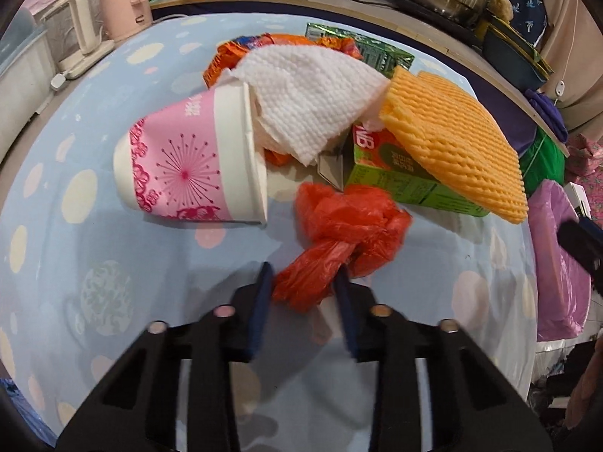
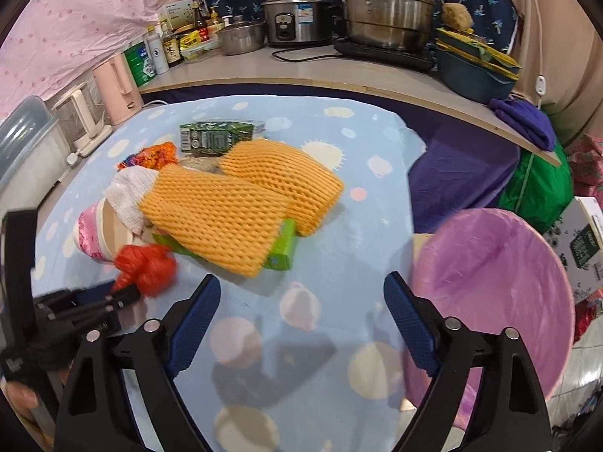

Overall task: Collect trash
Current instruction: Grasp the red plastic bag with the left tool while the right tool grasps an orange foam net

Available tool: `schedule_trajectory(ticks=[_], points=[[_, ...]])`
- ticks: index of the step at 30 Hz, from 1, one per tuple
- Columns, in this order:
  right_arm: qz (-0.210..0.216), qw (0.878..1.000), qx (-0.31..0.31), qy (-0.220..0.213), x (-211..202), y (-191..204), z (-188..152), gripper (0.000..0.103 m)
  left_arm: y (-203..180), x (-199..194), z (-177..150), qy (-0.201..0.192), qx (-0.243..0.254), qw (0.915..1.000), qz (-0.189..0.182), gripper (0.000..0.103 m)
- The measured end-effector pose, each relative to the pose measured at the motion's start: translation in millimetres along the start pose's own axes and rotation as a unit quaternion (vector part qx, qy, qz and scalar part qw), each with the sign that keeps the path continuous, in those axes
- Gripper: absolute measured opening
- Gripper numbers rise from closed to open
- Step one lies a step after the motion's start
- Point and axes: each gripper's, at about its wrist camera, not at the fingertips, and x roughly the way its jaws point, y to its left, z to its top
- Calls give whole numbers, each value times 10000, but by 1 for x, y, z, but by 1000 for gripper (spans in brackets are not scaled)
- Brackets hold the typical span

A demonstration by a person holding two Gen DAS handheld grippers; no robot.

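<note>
Gripping the knotted red plastic bag [image 1: 339, 241] near its tail, the left tool [image 1: 303, 282] has its blue pads pressed on the plastic from both sides. This bag lies on the blue dotted table [image 1: 94, 248], just in front of the pink paper cup [image 1: 188, 165], which lies on its side. A white tissue [image 1: 305, 94], an orange foam net [image 1: 456, 139] and a green carton [image 1: 407, 180] sit behind it. The right tool [image 2: 301, 301] stands wide with nothing between its fingers, beside the pink-lined bin [image 2: 501, 293].
</note>
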Motion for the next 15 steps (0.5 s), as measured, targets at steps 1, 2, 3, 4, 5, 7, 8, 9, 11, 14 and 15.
schedule_trajectory(ticks=[1,2,3,4,5,7,8,9,11,14,15], points=[[97,10000,9,-21,3,3,4,81,-1,0,-1,-7,24,10000,-10,23],[171,9998,7,-49,6,6,9,78,-2,-1,-2,-26,39,10000,6,19],[217,9997,-1,-69,9,8,13,76,-2,-1,-2,-35,54,10000,-17,14],[261,9996,-12,-87,13,11,17,75,-2,-2,-2,-28,48,10000,-36,13],[310,9995,-30,-100,18,14,22,73,-2,-2,-2,-31,38,10000,-62,12],[395,9991,-44,-115,27,17,30,71,0,-5,-4,-45,39,10000,-70,11],[429,9990,-45,-134,31,19,33,71,0,-6,-4,-55,47,9999,-83,10],[448,9989,-37,-139,36,20,36,71,0,-7,-5,-71,55,9999,-83,10],[518,9986,-11,-126,45,21,41,70,1,-11,-6,-102,69,9999,-97,10],[515,9987,19,-34,59,21,44,59,1,-16,-7,-143,59,9998,-130,10],[528,9986,14,-6,61,21,44,51,1,-18,-7,-157,52,9998,-145,10]])
